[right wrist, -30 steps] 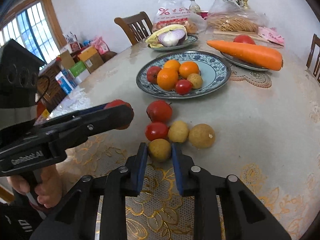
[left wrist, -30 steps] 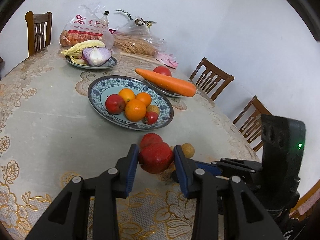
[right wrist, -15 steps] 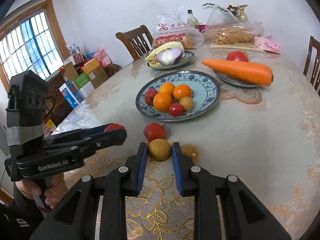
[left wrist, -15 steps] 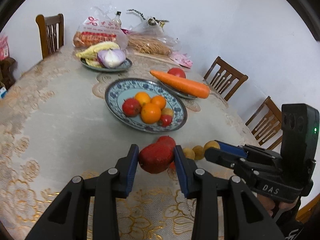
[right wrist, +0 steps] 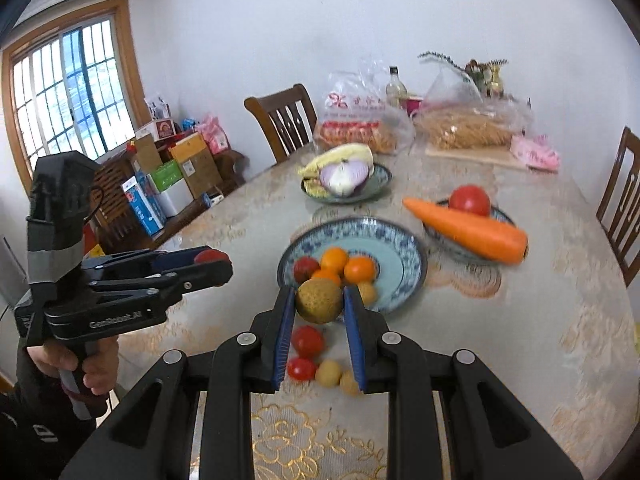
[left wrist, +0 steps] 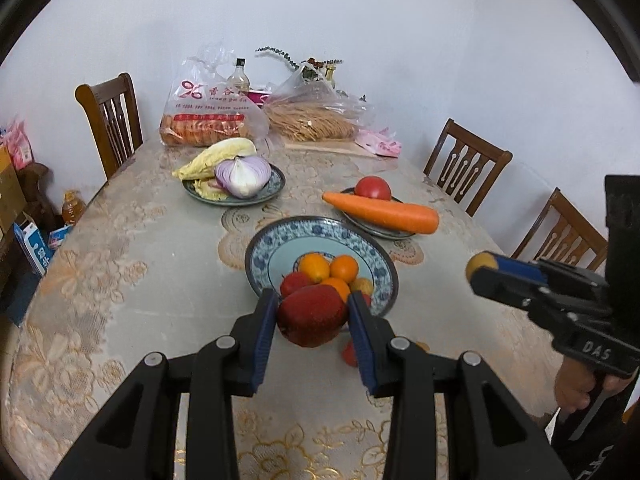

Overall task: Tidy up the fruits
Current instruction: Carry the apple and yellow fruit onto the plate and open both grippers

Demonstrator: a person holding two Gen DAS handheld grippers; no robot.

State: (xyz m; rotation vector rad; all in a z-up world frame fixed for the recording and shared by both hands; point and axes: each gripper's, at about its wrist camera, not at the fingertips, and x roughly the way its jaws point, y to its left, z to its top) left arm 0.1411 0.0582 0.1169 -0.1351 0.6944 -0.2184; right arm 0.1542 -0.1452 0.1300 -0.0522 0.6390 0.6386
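A smooth, dark red apple (left wrist: 312,316) is clamped between the blue pads of the left hand-held gripper (left wrist: 313,320) and held up in the air just before the blue patterned plate (left wrist: 376,252). A round, rough, brownish-yellow fruit (right wrist: 319,300) is squeezed in the right hand-held gripper (right wrist: 318,305), also above the worktop (left wrist: 140,280). Round oranges (right wrist: 347,265) and small red fruits are piled on the plate, partly hidden by the held fruits. More small fruits (right wrist: 316,360) lie on the shiny, flowery cloth below, blurred.
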